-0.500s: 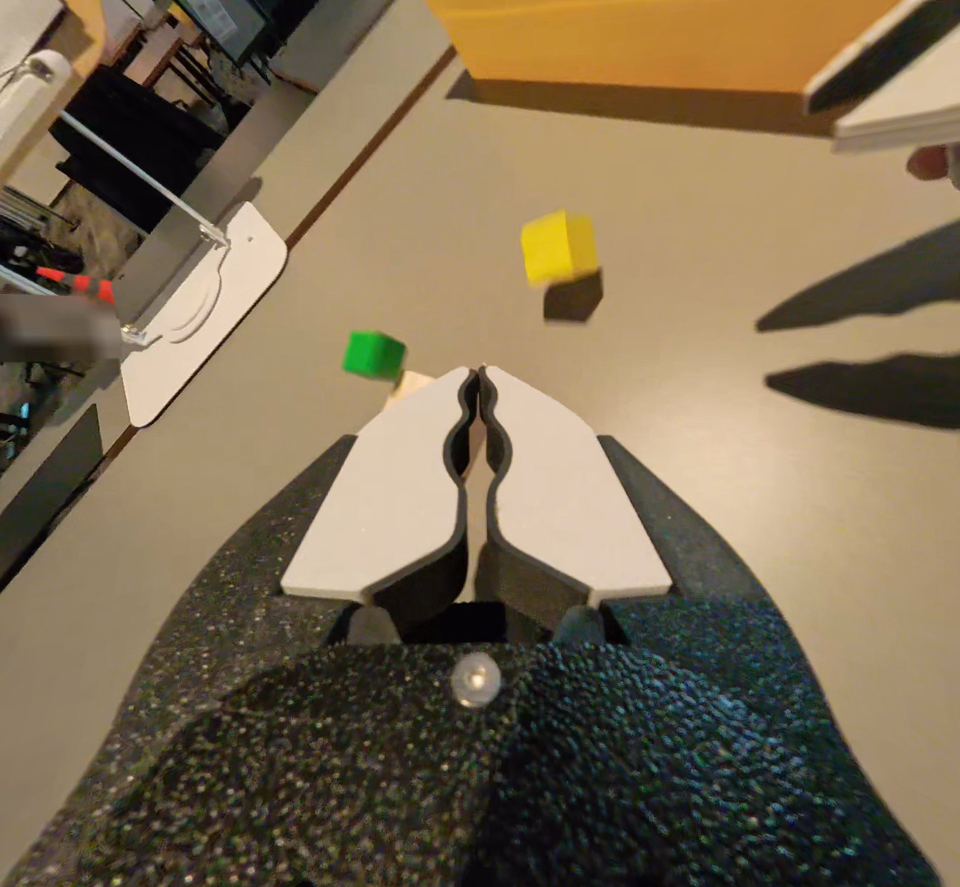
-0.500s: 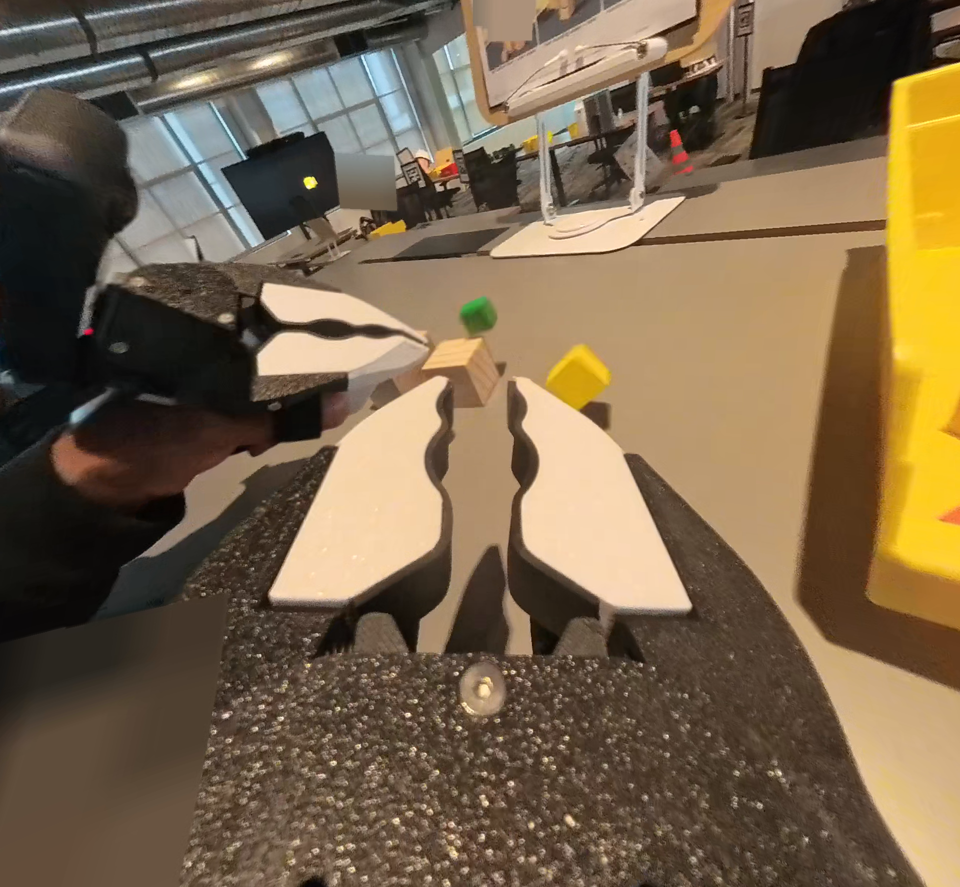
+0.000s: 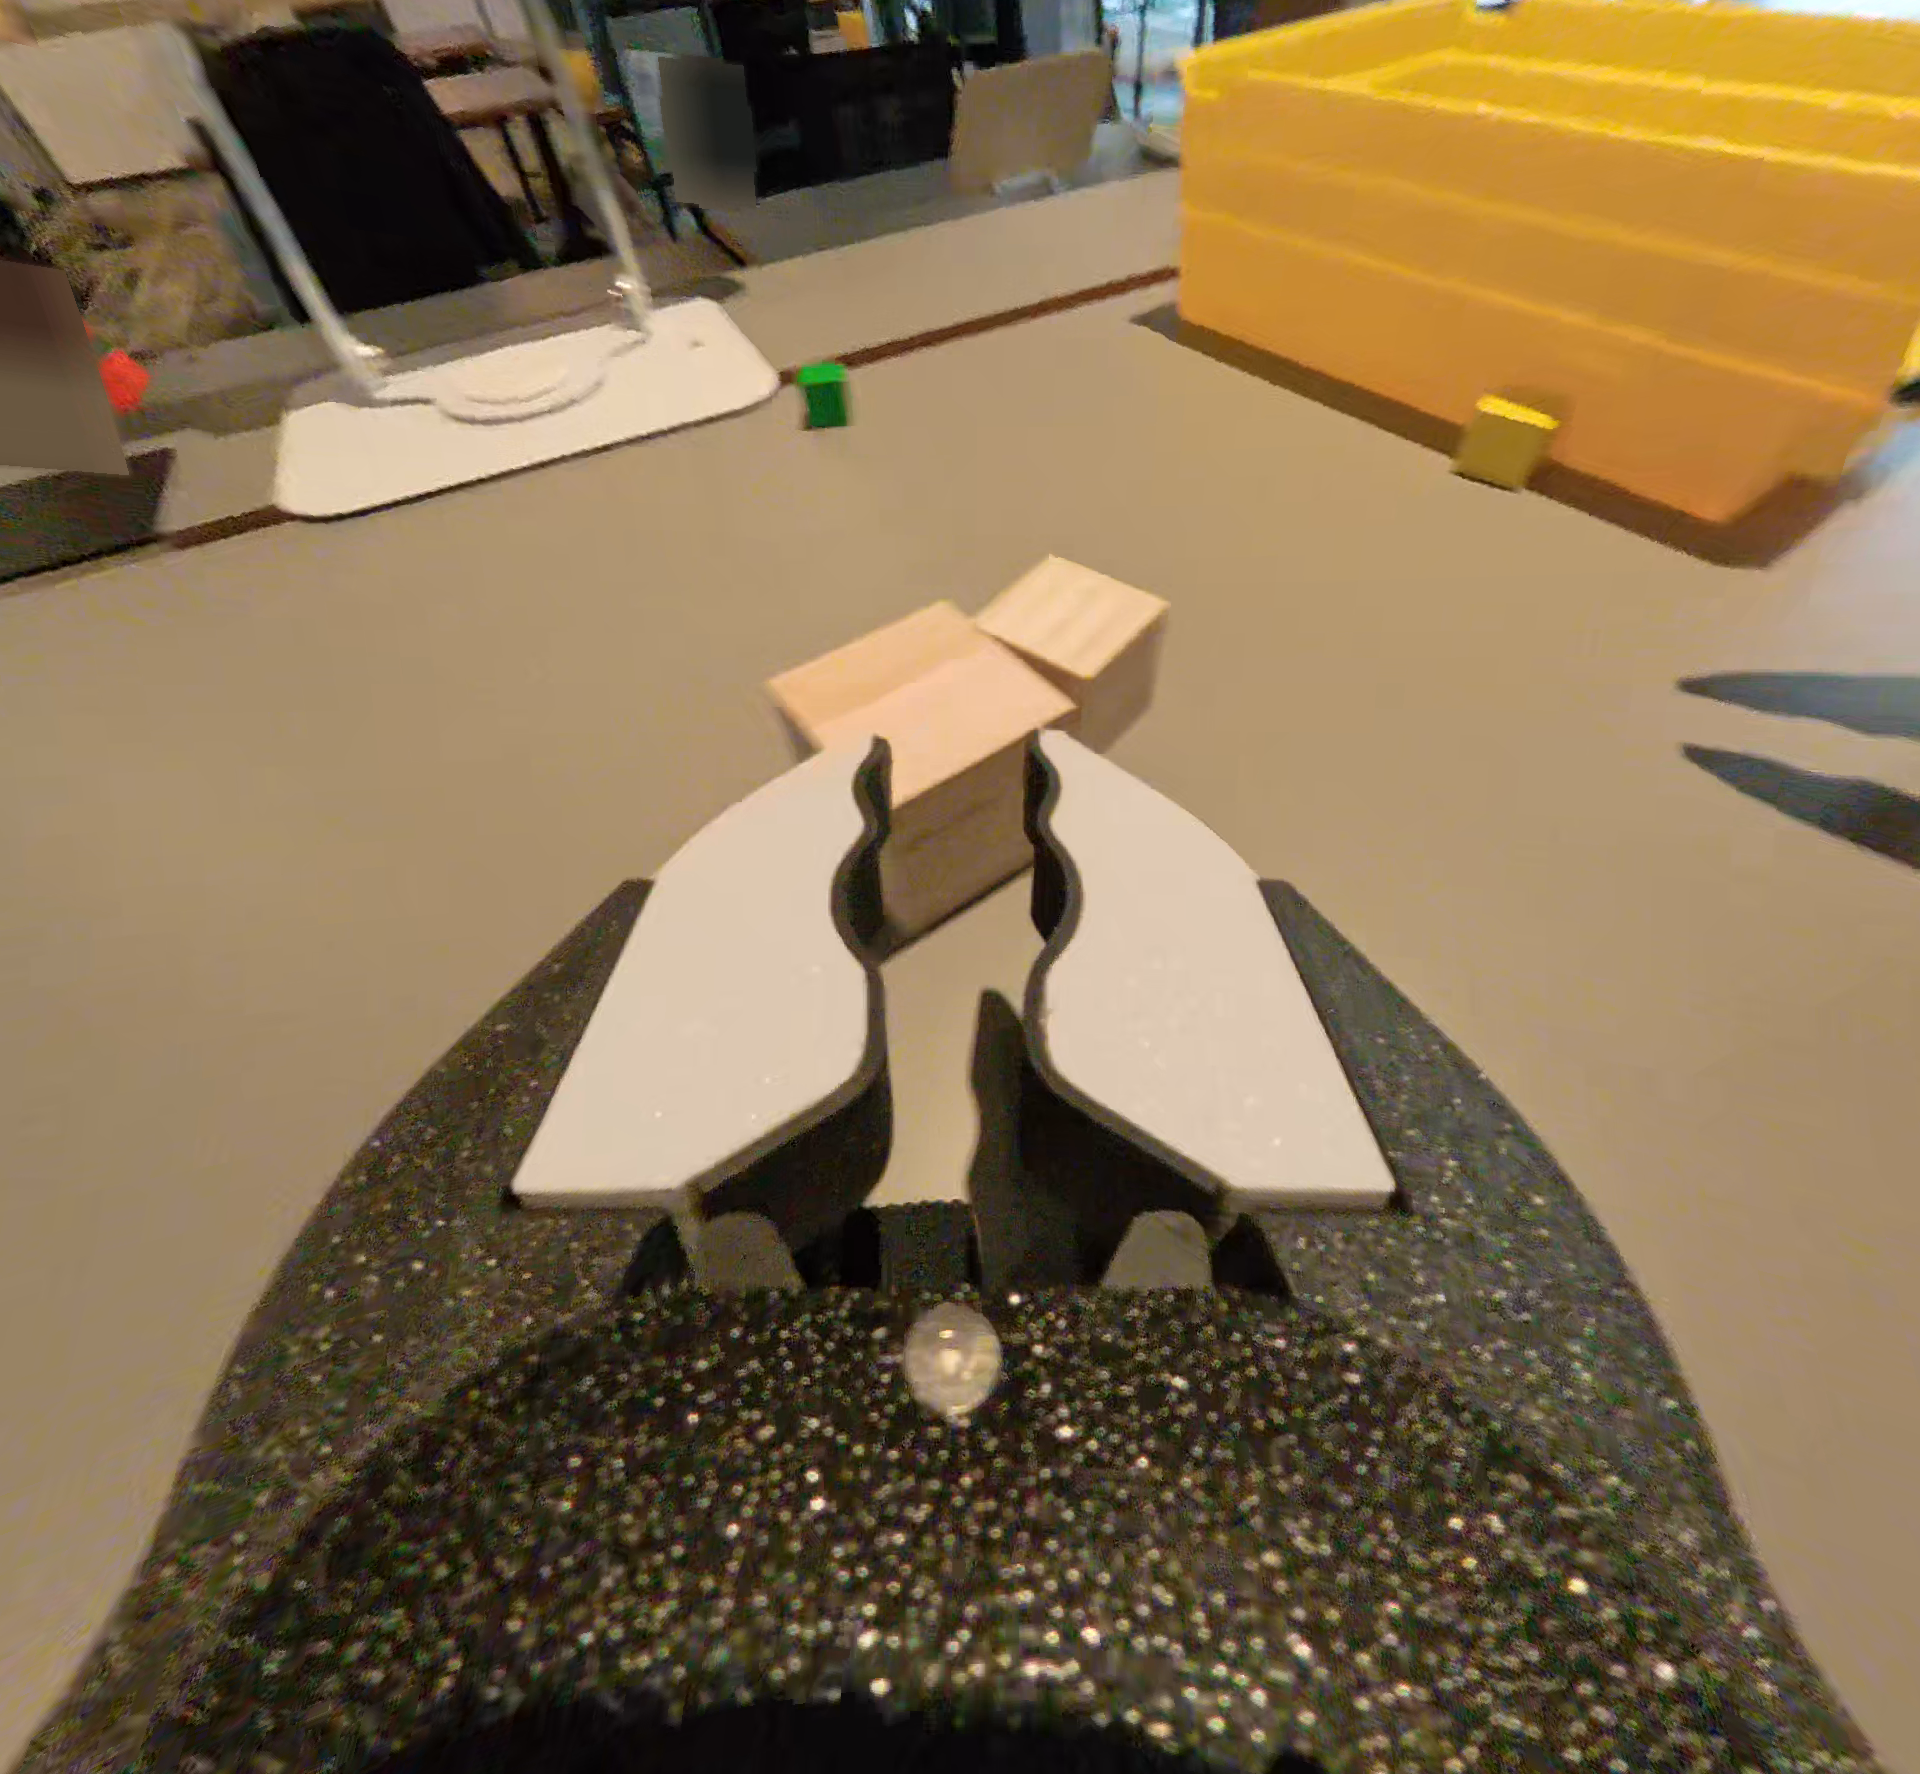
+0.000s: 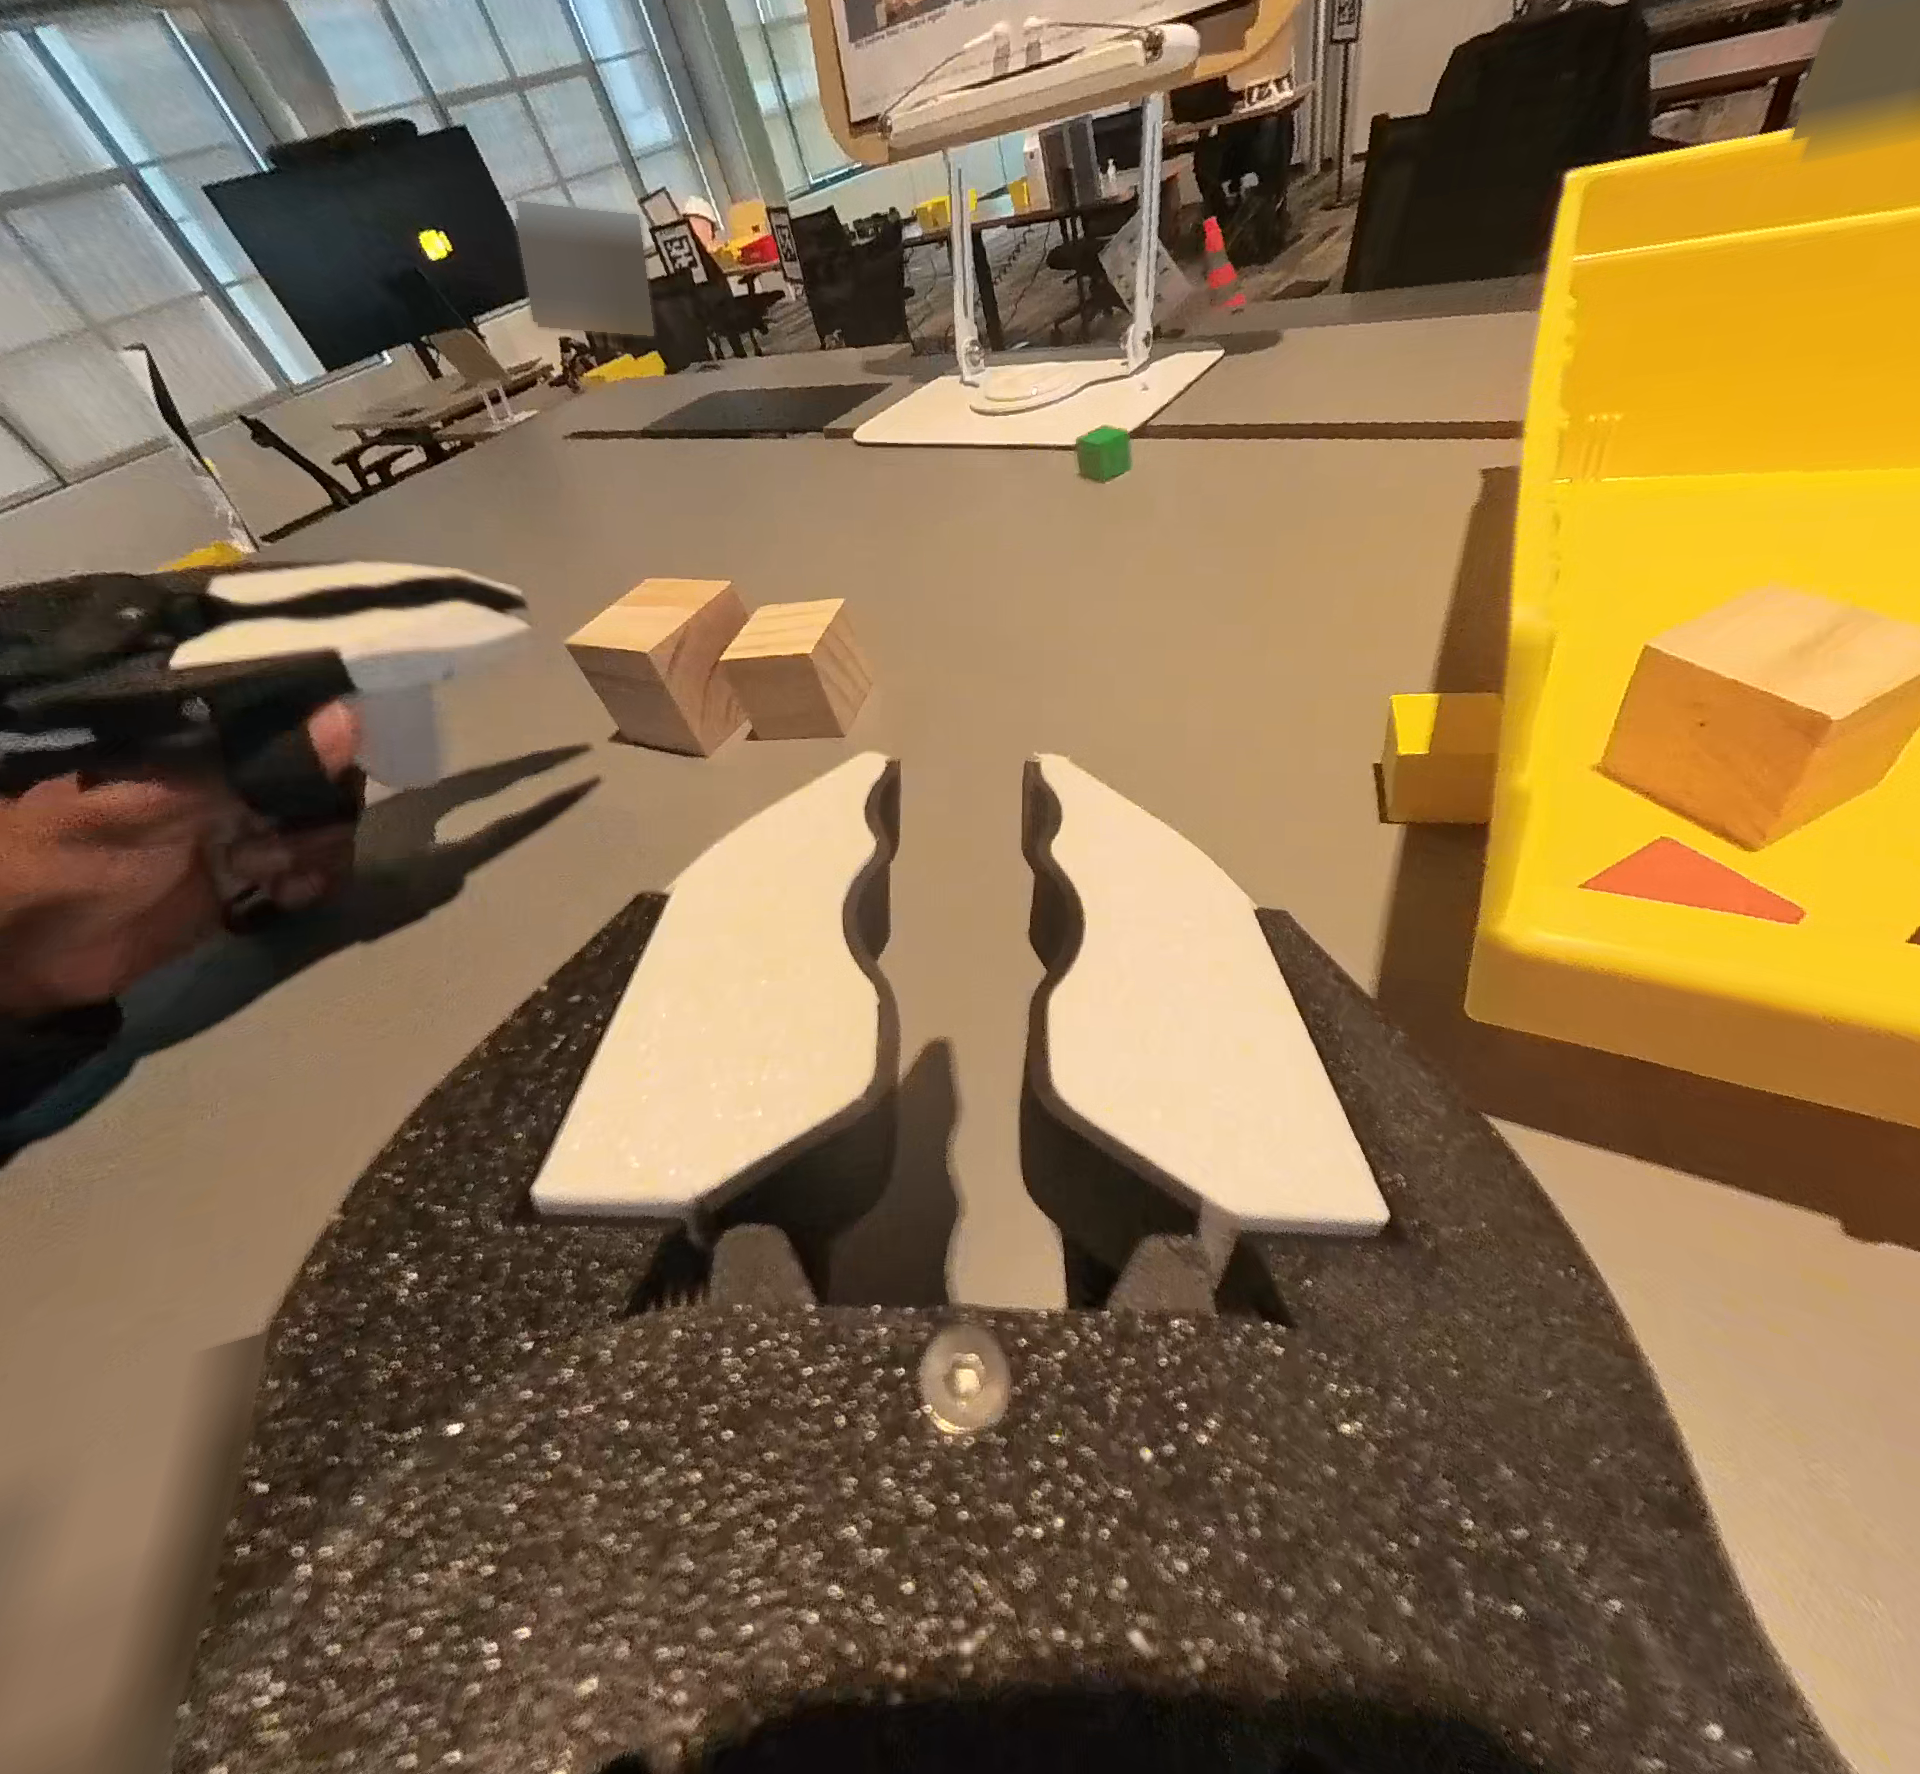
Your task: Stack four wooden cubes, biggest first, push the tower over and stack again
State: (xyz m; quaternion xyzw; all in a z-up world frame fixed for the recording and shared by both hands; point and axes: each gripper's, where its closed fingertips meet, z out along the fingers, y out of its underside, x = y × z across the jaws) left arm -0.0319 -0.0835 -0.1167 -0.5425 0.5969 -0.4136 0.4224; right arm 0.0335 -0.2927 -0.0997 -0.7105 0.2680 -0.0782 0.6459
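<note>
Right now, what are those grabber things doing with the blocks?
A person holds two grippers, both open and empty. Four cubes lie scattered on the grey table: two plain wooden cubes touching, a small green cube far off, a yellow cube against the yellow bin. The left gripper points at the wooden pair.

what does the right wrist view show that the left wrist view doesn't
Only the right wrist view shows the left claw from outside, the inside of the yellow bin, and the wooden cube and orange triangle in it. Only the left wrist view shows the bin's long outer wall. Both show the two wooden cubes touching on the table, the green cube and the yellow cube against the bin.
</note>
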